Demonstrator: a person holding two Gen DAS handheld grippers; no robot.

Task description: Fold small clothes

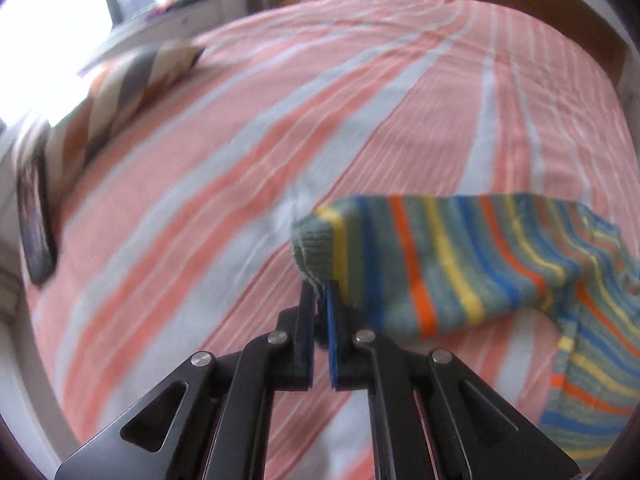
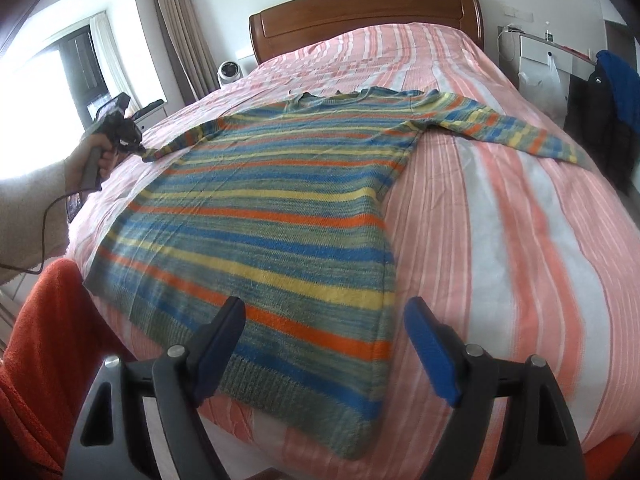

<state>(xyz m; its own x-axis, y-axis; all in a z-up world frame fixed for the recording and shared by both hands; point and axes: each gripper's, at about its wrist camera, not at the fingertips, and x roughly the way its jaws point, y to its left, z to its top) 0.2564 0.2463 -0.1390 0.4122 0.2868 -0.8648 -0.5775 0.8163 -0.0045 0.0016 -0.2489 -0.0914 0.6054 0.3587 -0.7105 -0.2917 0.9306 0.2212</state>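
A striped sweater [image 2: 280, 216] in blue, yellow, orange and grey-green lies flat on the bed, hem toward me, both sleeves spread out. My left gripper [image 1: 320, 292] is shut on the cuff of the sweater's left sleeve [image 1: 400, 260] and holds it a little above the bedspread. It also shows in the right wrist view [image 2: 140, 148] at the left edge of the bed. My right gripper [image 2: 324, 320] is open and empty, hovering above the sweater's hem near its right corner. The right sleeve [image 2: 512, 128] lies stretched out to the right.
The bed has a pink and white striped bedspread [image 2: 500, 240] and a wooden headboard [image 2: 360, 12]. A striped pillow [image 1: 120, 96] lies at the left side. An orange cloth [image 2: 52, 340] sits at the near left. A small fan [image 2: 230, 72] stands beside the headboard.
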